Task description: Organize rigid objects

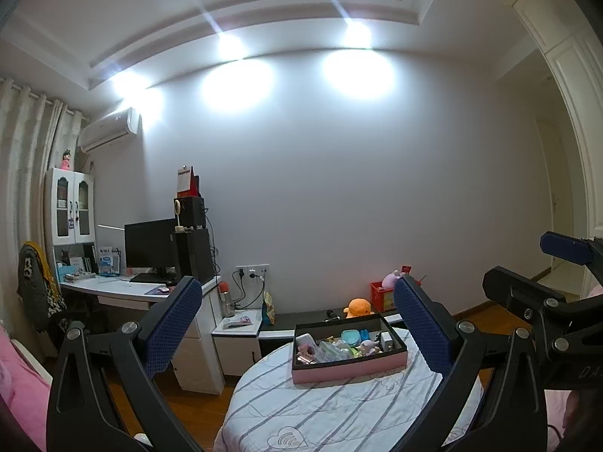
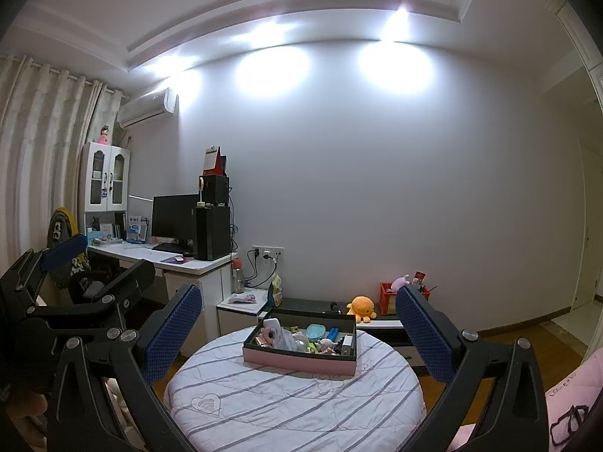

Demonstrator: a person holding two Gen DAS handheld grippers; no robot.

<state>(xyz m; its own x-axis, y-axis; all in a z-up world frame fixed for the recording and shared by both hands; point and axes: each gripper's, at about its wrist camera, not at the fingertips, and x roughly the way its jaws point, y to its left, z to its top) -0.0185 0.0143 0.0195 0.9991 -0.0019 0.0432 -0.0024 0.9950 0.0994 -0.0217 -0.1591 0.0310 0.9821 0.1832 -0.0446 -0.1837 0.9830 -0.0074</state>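
A pink box (image 1: 348, 354) with a black inside sits on a round table (image 1: 301, 406) covered in striped white cloth, toward its far side. The box holds a jumble of small items, among them a teal case (image 1: 351, 336) and a white charger (image 1: 386, 340). Both the left gripper (image 1: 297, 324) and the right gripper (image 2: 299, 333) hover above the near edge, jaws spread wide and empty. An orange plush (image 2: 361, 308) sits on a low shelf behind the table.
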